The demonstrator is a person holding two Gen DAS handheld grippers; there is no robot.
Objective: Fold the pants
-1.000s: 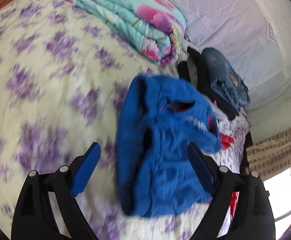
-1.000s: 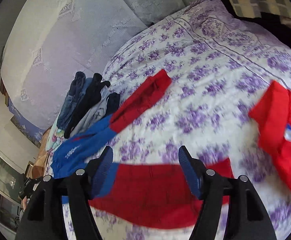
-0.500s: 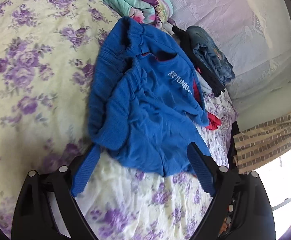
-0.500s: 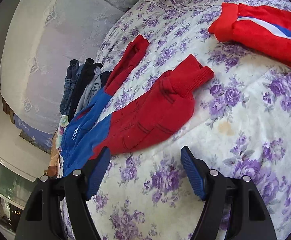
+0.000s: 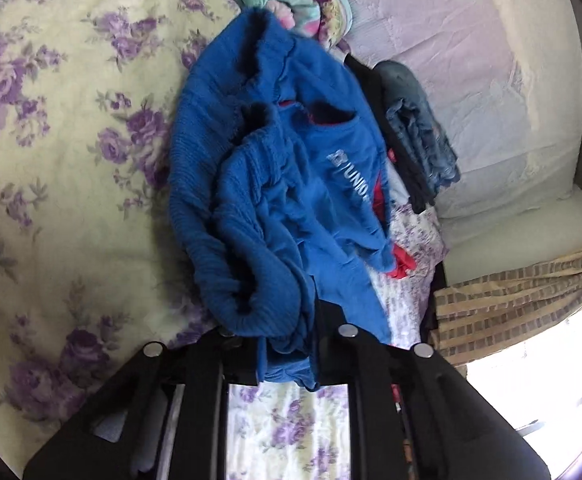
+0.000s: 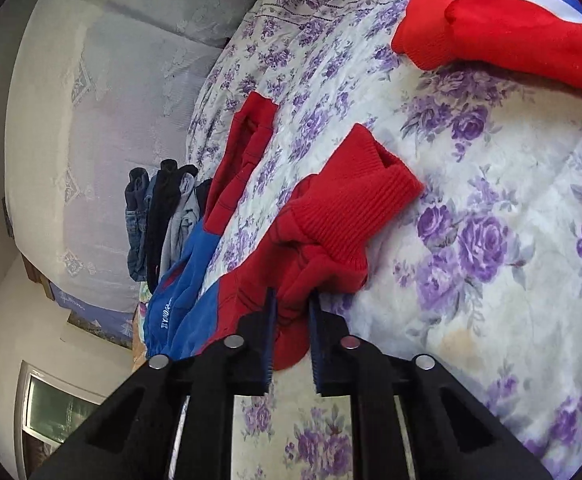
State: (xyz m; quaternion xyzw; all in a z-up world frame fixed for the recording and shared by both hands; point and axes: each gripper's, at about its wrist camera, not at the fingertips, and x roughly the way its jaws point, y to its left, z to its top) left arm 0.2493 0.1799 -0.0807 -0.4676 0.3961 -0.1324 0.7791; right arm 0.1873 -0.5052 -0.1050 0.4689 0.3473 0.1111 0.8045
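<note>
- Left claw (image 5: pixel 287 344) closing, pinching blue waistband of pants (image 5: pixel 275 184).
- Right claw (image 6: pixel 291 332) closing, pinching red leg (image 6: pixel 331 232).
- Risk: shallow bunched bites may slip when lifted off bed (image 6: pixel 491 320).

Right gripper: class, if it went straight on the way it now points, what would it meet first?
The right gripper, closing on the pants' red leg, would push straight into that leg's ribbed cuff. Past it lies the floral bedsheet; depth there is hard to judge.
</note>
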